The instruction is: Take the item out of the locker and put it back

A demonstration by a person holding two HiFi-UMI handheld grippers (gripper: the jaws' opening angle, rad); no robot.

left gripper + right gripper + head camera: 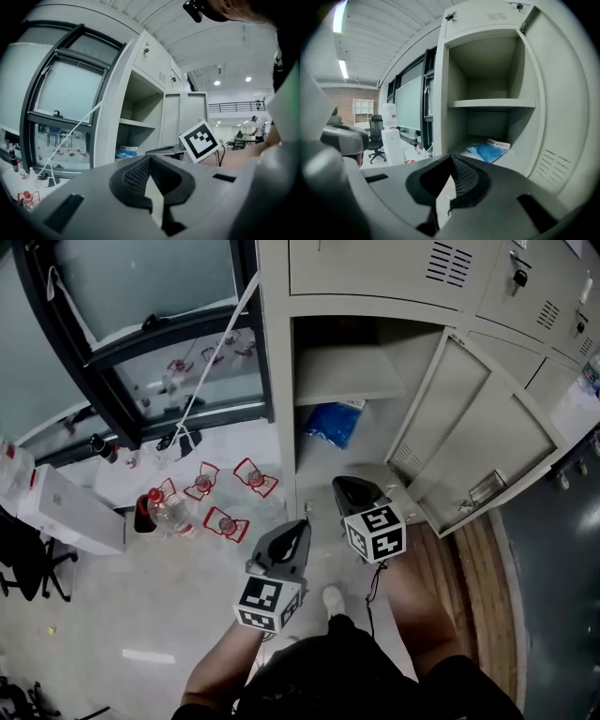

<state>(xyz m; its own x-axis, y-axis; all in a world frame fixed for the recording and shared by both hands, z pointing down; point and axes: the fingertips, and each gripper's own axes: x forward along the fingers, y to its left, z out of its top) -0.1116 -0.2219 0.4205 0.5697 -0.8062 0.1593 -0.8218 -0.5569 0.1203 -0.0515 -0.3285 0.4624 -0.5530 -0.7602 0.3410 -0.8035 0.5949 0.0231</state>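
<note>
A blue plastic bag [333, 423] with a white label lies on the floor of the open grey locker [281, 381], below its shelf [347, 376]. The same bag [487, 151] shows in the right gripper view and the bag [125, 153] small in the left gripper view. The locker door [478, 442] stands swung out to the right. My right gripper [342, 486] hovers in front of the opening, outside it, shut and empty. My left gripper [298, 526] hangs lower and to the left, also shut with nothing in it. In their own views the left gripper [150, 157] and right gripper [451, 157] show their pads meeting.
Water bottles and red-edged packets [202, 488] lie on the floor left of the locker, beside a white box [66, 512] and a dark-framed window [141, 324]. A white cord [211, 357] slants across it. An office chair [28, 568] stands at far left. More locker doors [553, 306] run right.
</note>
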